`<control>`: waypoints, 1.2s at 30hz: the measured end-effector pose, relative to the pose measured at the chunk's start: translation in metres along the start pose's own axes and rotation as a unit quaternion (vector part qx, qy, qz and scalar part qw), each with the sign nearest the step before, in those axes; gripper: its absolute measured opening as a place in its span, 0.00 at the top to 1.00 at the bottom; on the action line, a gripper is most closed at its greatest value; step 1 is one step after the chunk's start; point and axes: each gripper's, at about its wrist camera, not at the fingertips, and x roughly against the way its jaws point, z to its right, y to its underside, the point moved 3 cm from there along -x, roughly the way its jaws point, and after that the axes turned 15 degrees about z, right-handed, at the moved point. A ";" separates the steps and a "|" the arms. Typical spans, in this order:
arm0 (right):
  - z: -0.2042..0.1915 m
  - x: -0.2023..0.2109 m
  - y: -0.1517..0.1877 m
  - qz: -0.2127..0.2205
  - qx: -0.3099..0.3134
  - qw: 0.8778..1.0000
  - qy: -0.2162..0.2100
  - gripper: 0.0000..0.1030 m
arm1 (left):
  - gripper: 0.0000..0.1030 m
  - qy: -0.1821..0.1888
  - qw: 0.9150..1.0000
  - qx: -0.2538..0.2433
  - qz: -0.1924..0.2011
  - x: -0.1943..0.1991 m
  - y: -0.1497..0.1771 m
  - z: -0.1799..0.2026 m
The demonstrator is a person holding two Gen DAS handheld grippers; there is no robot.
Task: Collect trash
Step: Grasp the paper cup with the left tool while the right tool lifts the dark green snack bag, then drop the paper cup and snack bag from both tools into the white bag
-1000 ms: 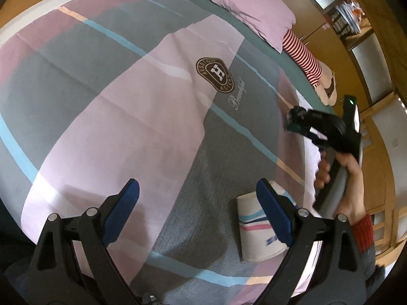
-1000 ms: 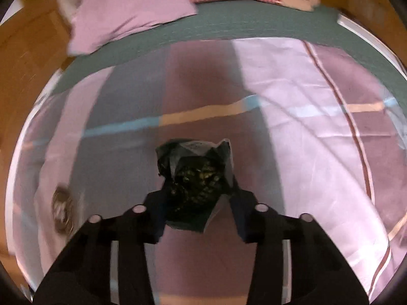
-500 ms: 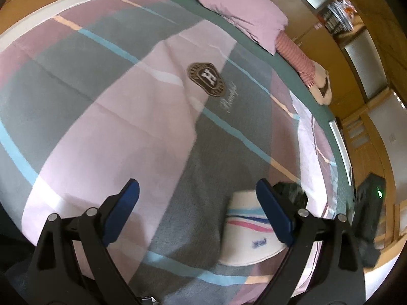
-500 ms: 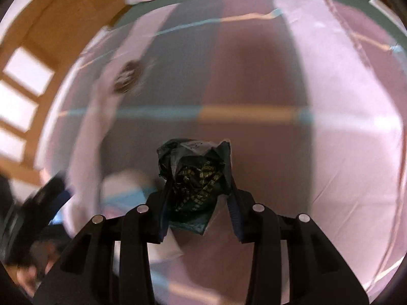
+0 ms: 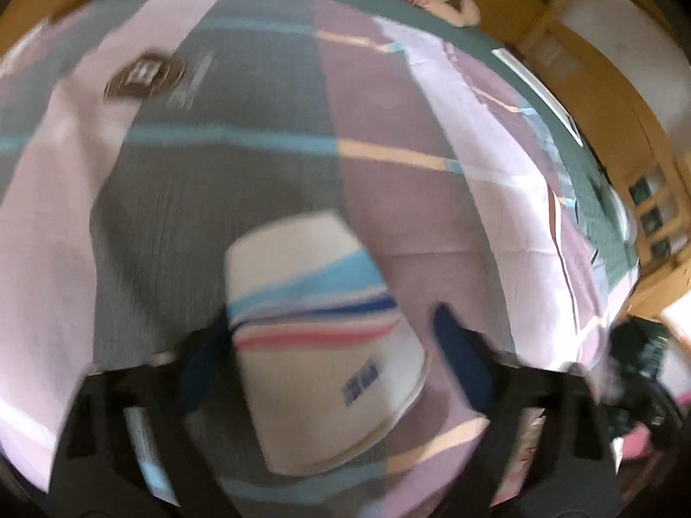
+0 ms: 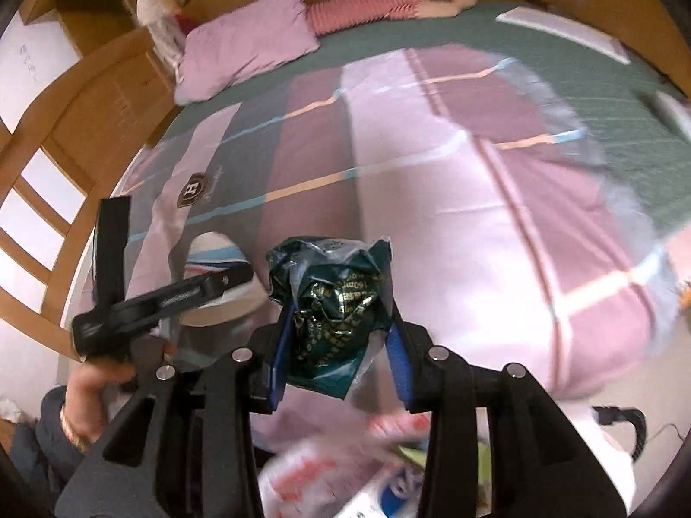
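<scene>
Two blue pads of the left claw stood on either side of a paper cup in the left wrist view. The cup, white with blue and pink stripes, lay on its side on the patchwork bedspread. The jaws had just been closing around it; the left pad looked to be against the cup's side, while a gap showed between the right pad and the cup. The picture was blurred, so contact could not be judged for certain.

In the right wrist view, the right claw was clamped on a crumpled dark green wrapper, its blue pads pressing both sides, held above the near edge of the bed. To the left, a hand gripped the other claw's handle over the same cup. A pink pillow and a striped soft toy lay at the far end. Below the claw, a white and red plastic bag showed, blurred.
</scene>
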 end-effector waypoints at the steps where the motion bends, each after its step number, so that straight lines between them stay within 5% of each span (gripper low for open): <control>1: 0.003 0.009 0.002 0.004 0.004 1.000 0.005 0.61 | 0.27 0.000 1.000 0.000 0.001 0.000 0.000 0.000; 4: 0.007 0.024 0.009 0.011 0.011 1.000 0.019 0.61 | 0.29 0.004 1.000 0.010 0.014 0.008 0.000 -0.004; 8: 0.004 0.044 0.012 0.029 0.030 0.998 0.036 0.61 | 0.29 -0.031 0.994 -0.019 0.099 0.059 -0.005 -0.005; 13: -0.005 0.073 0.007 0.061 0.055 0.996 0.040 0.61 | 0.29 -0.089 0.976 -0.051 0.193 0.143 0.001 0.013; 21: -0.021 0.146 0.004 0.107 0.116 0.987 0.034 0.61 | 0.28 -0.075 0.950 -0.110 0.281 0.267 0.018 0.078; 27: -0.013 0.175 0.012 0.100 0.110 0.989 0.024 0.61 | 0.28 -0.037 0.945 -0.142 0.292 0.307 0.042 0.119; 36: 0.010 0.161 0.045 0.008 0.090 0.995 0.035 0.61 | 0.28 -0.001 0.955 -0.181 0.235 0.289 0.086 0.157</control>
